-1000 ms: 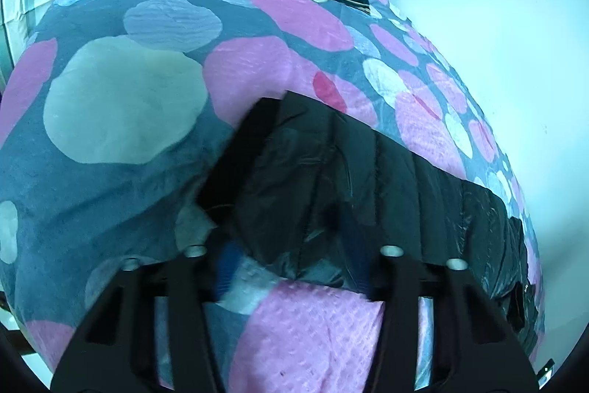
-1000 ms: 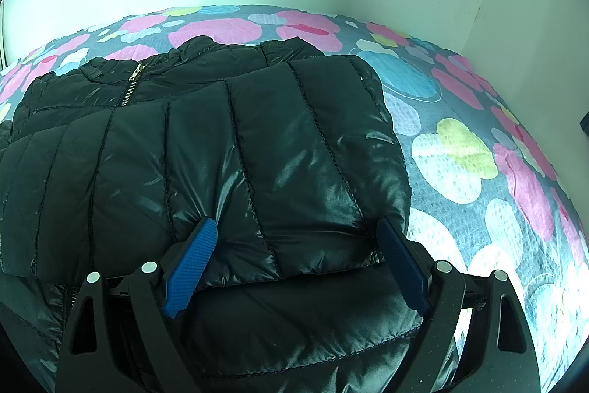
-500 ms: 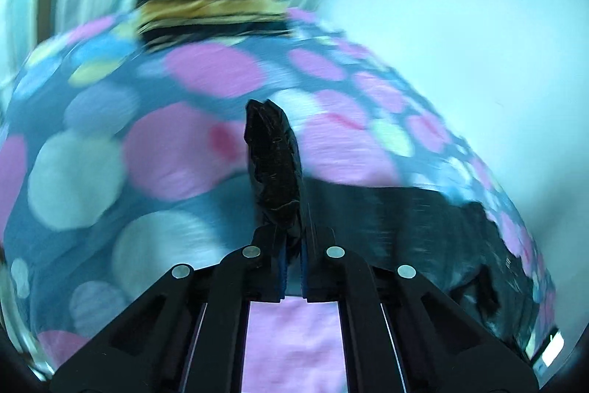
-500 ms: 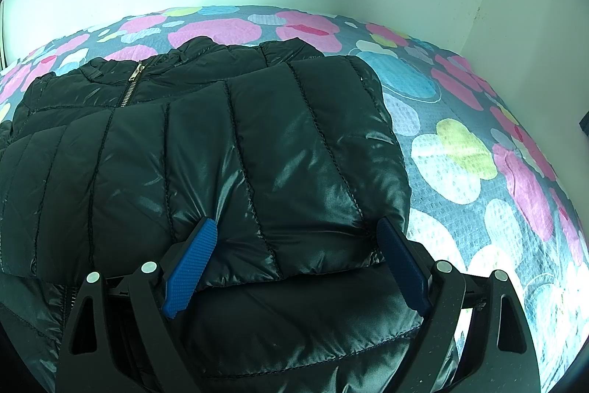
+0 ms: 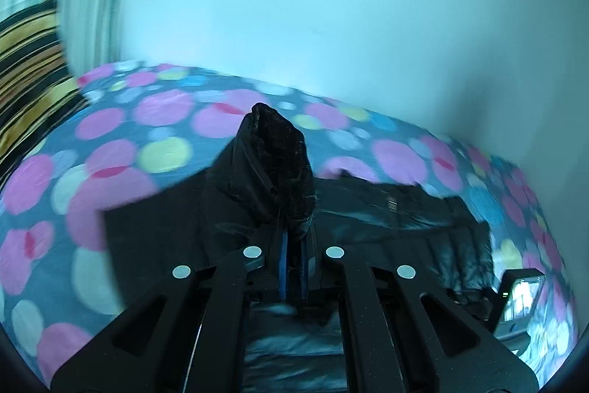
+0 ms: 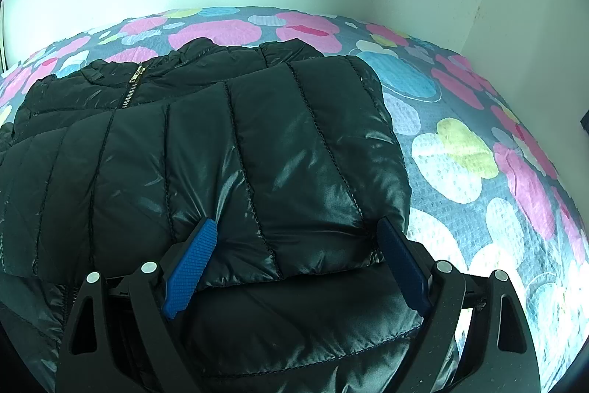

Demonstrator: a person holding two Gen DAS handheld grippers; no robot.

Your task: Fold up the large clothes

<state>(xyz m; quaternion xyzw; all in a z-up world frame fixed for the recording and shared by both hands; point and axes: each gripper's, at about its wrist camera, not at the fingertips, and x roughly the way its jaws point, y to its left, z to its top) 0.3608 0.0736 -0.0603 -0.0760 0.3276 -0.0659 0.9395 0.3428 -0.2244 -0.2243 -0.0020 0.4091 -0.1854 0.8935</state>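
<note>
Gripping a cuff-like end of the black puffer jacket [image 5: 274, 168], the shut left claw [image 5: 292, 245] is best carried across the bed [image 5: 110, 172] while the wide-open right claw [image 6: 294, 256] is kept pinning the folded sleeve [image 6: 257, 153].

My black jacket [image 6: 257, 153] is glossy, quilted, slick cloth with a metal zip [image 6: 134, 81]; the bedspread [image 6: 460, 153] at three o'clock is matt, waffle-textured cloth; my hand-held gripper's pads [image 6: 195, 264] are ribbed blue plastic.

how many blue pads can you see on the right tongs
2: one blue pad on the left finger, the other on the right finger, both resting against the folded black puffer jacket. None seem hidden.
</note>
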